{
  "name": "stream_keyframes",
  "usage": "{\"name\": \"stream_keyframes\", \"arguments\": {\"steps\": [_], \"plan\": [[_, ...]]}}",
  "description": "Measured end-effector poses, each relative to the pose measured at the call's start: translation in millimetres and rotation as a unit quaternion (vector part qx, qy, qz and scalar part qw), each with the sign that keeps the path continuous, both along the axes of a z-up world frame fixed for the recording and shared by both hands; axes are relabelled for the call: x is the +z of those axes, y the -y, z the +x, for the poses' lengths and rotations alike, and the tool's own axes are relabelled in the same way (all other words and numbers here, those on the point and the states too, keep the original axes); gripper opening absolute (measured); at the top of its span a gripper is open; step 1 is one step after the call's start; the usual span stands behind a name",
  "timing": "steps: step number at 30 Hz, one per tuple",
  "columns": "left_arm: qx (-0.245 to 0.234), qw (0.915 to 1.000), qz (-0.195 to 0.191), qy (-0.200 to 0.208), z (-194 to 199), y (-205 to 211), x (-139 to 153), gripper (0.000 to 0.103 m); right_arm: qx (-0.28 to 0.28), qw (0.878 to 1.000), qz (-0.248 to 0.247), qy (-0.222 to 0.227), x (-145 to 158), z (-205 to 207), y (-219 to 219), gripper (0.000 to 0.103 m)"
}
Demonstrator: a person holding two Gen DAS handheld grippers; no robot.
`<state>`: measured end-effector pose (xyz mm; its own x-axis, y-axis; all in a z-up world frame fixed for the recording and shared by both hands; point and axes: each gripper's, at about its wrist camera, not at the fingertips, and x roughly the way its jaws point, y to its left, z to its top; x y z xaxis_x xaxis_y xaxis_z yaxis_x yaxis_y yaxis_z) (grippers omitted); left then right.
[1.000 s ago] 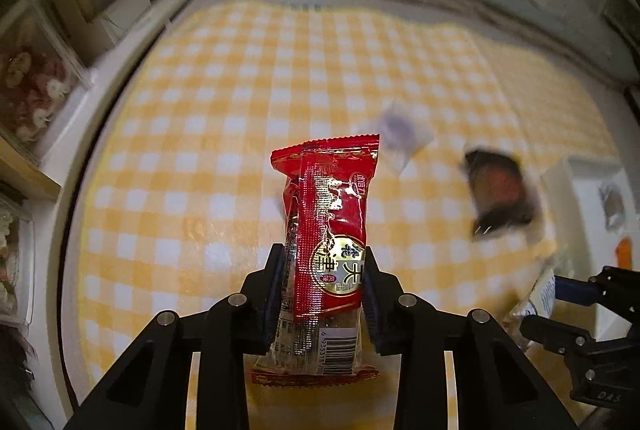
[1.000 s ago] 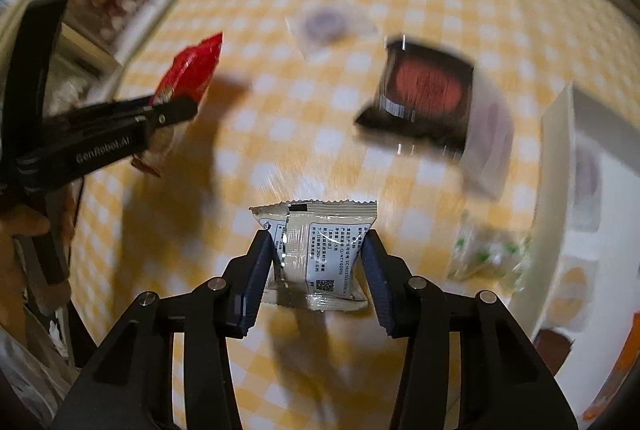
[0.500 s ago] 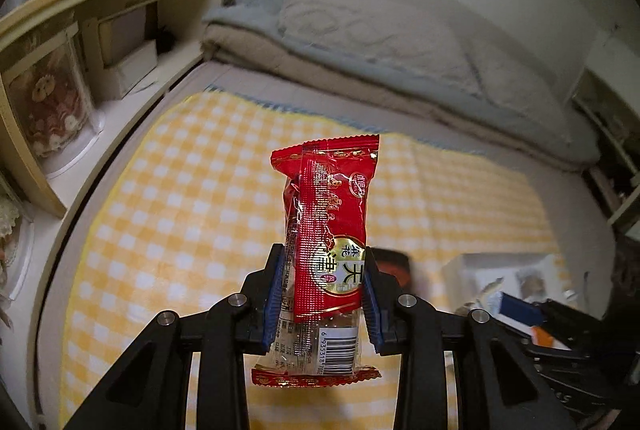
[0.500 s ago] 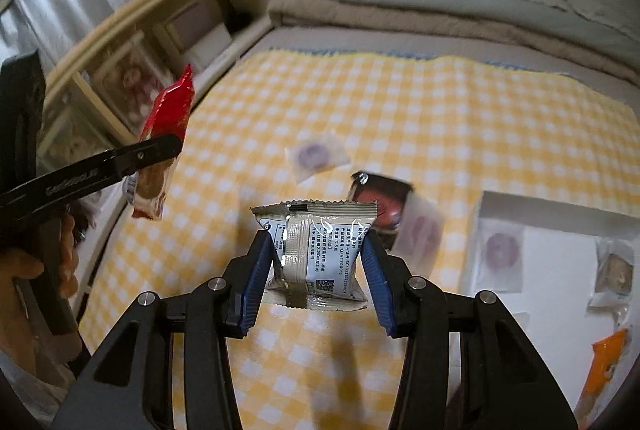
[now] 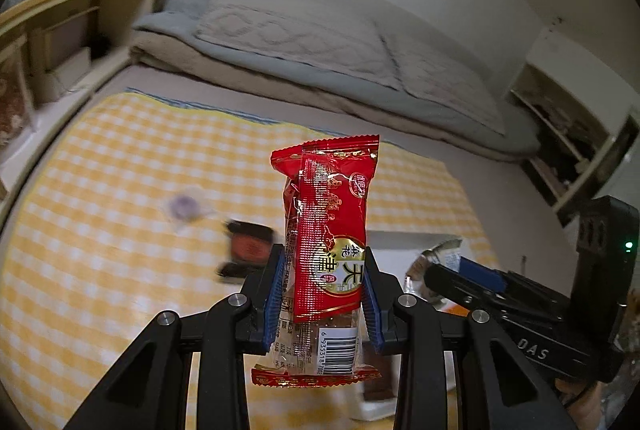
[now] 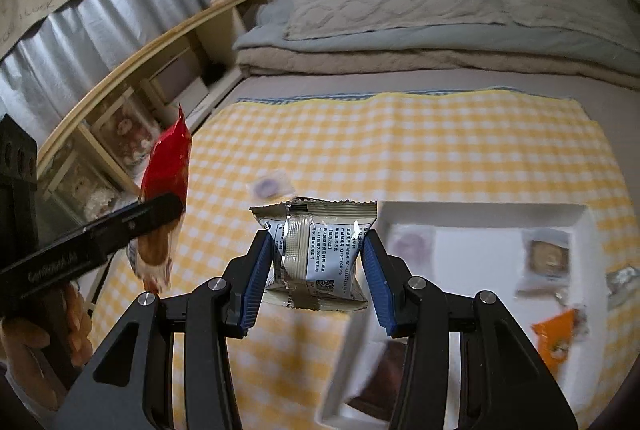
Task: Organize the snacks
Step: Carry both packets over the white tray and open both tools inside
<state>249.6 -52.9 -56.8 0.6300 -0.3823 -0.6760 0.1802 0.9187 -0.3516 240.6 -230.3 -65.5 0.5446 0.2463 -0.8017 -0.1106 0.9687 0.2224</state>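
The left hand-held gripper [image 5: 323, 300] is clamped on a red snack [image 5: 326, 250], blue pads pressing the pack's two long sides near its lower end. The pack stands on end, its long axis running straight out ahead of the fingers, barcode end nearest the camera and crimped top farthest away.

The right hand-held gripper [image 6: 318, 272] is clamped on a silver packet [image 6: 318, 254], squeezed by its left and right edges. This packet is squarish, printed back facing the camera, with its seam running along the fingers' direction and its crimped top edge pointing away.

Both packs are held in the air above a yellow checked cloth [image 6: 420, 146] spread on a bed. Below and to the right of the right gripper lies a white tray [image 6: 480, 208] holding several small wrapped snacks. Ahead of the left gripper, on the cloth, lie a dark packet [image 5: 246, 250] and, farther off, a blurred clear one [image 5: 184, 208]. Folded bedding [image 6: 400, 22] lies beyond the cloth.
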Motion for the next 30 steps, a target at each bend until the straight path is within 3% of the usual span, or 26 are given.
{"name": "stream_keyframes", "arguments": {"steps": [6, 12, 21, 30], "plan": [[-0.042, 0.9982, -0.029, -0.031, 8, 37, -24, 0.034, -0.030, 0.999, -0.028, -0.015, 2, -26, 45, 0.047], [-0.090, 0.9912, -0.057, -0.079, 24, 75, -55, 0.034, -0.068, 0.996, -0.031, -0.042, -4, -48, 97, 0.047], [-0.149, 0.9737, -0.091, -0.146, 45, 137, -112, 0.034, -0.103, 0.992, -0.003, -0.075, -14, -72, 155, 0.047], [-0.148, 0.9535, -0.105, -0.241, 75, 164, -182, 0.034, -0.107, 0.985, 0.029, -0.135, -46, -81, 188, 0.047]]}}
